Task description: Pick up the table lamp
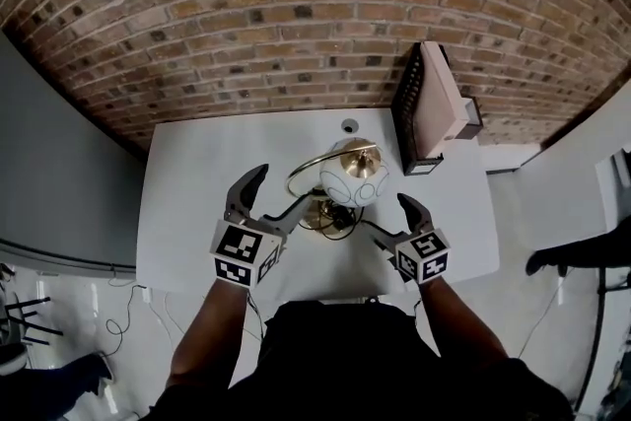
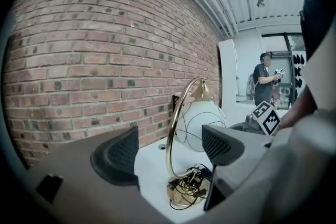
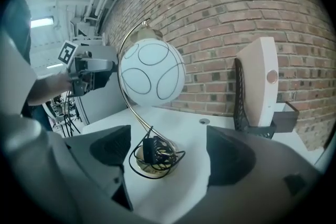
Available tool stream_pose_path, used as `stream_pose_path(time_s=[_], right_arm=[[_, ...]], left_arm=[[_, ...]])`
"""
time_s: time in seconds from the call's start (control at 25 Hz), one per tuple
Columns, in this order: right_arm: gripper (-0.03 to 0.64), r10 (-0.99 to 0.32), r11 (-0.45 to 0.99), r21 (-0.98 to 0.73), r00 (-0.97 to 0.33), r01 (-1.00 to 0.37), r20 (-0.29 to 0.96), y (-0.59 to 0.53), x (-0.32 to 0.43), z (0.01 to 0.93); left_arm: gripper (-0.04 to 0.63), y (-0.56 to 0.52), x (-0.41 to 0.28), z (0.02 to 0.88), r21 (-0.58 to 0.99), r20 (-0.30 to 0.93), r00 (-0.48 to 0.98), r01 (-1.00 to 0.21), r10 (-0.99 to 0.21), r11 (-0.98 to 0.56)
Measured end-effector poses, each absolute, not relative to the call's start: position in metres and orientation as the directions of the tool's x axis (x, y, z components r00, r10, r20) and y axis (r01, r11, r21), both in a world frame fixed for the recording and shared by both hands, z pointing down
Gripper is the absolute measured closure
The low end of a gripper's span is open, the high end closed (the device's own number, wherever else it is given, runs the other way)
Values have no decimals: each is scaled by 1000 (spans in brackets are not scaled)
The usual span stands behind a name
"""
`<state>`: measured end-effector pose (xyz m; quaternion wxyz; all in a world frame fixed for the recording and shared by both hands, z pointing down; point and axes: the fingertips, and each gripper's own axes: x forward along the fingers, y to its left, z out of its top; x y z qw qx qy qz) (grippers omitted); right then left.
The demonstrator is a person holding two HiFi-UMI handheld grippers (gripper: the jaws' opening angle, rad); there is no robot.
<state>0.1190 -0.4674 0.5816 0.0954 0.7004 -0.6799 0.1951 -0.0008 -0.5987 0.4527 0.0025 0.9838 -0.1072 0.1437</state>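
Note:
The table lamp has a white globe shade [image 1: 352,176] with black lines, a thin gold arched stem [image 2: 174,118] and a round gold base [image 1: 324,215] with a black cord bundled on it. It stands upright mid-table. My left gripper [image 1: 284,187] is open just left of the base; in the left gripper view its jaws [image 2: 170,152] frame the stem and base [image 2: 185,191] without touching. My right gripper [image 1: 385,212] is open just right of the base; the right gripper view shows the base [image 3: 154,158] ahead between its jaws [image 3: 168,149], the globe [image 3: 152,73] above.
The white table [image 1: 197,182] stands against a brick wall [image 1: 246,25]. A beige panel in a black wire stand [image 1: 432,104] sits at the table's back right [image 3: 260,86]. A cable hole [image 1: 349,125] lies behind the lamp. A person [image 2: 264,81] stands far off.

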Motion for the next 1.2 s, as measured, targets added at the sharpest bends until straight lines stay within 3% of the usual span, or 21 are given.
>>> stream_pose_path(time_s=[0.56,0.72,1.2], right_arm=[[218,-839,2,-31,-19,-1000,544,-505,135,656],[244,-831,13,-6,-14,-1000,556,-517,136,668],[312,-811,42,10,-28,-999,585,-538,121,687]], left_arm=[[223,-596,24,447,-23,289,937,-199,-197,-980],[301,-595,23,448,-26,298,934,-199,-198,-980],[410,-594,28,446,-35,311,932,-183,-185,-982]])
